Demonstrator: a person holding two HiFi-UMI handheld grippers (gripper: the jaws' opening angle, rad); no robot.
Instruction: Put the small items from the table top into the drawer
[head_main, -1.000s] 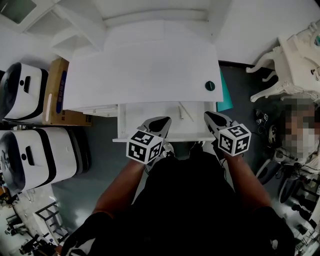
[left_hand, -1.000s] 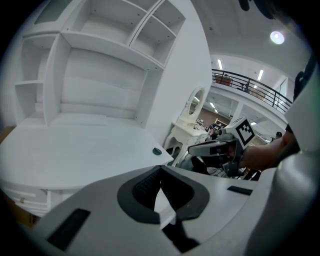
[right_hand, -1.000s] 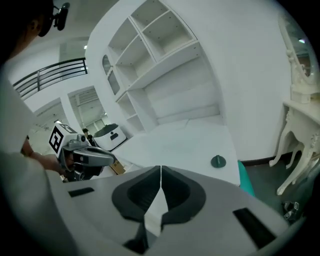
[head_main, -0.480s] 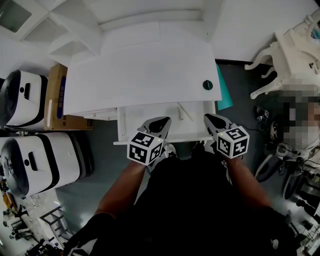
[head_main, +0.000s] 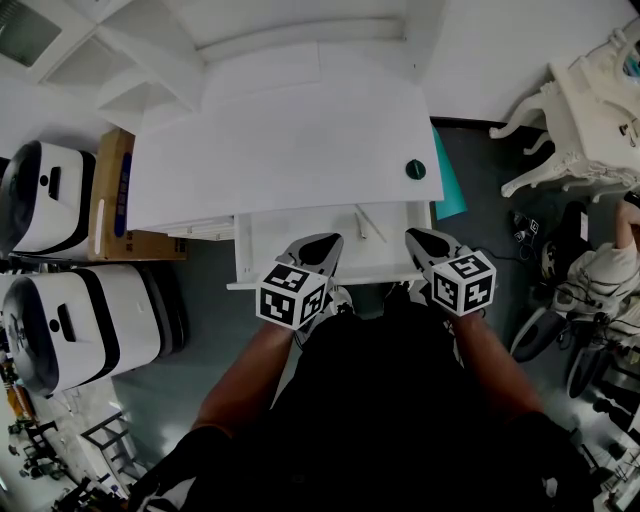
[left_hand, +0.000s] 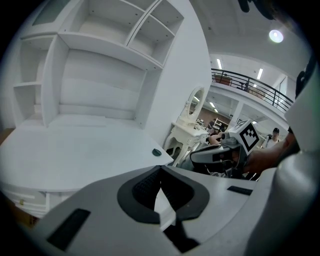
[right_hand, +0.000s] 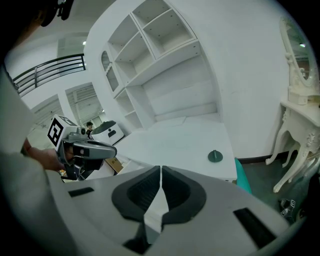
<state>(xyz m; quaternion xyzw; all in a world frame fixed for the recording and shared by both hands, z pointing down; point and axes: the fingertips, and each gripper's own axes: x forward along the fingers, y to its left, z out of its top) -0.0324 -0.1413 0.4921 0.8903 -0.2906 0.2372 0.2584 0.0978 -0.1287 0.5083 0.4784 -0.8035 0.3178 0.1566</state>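
Observation:
A small dark green round item (head_main: 416, 169) stands near the right edge of the white table top (head_main: 280, 140); it also shows as the green item (left_hand: 157, 152) and the green item (right_hand: 215, 156). Below the table's front edge the white drawer (head_main: 258, 262) is pulled out, with a thin pale stick (head_main: 368, 222) lying inside. My left gripper (head_main: 325, 241) and right gripper (head_main: 417, 236) hover side by side over the drawer's front rim. Both are shut with nothing between the jaws. In the left gripper view the jaws (left_hand: 161, 171) meet at the tips; in the right gripper view the jaws (right_hand: 160, 170) do too.
A white shelf unit (left_hand: 95, 60) rises at the back of the table. A cardboard box (head_main: 112, 190) and two white machines (head_main: 45, 185) stand on the left. A teal object (head_main: 447, 190), an ornate white table (head_main: 590, 110) and a seated person (head_main: 600, 275) are on the right.
The head view has shifted a little; both grippers stay shut in the same place over the drawer's front.

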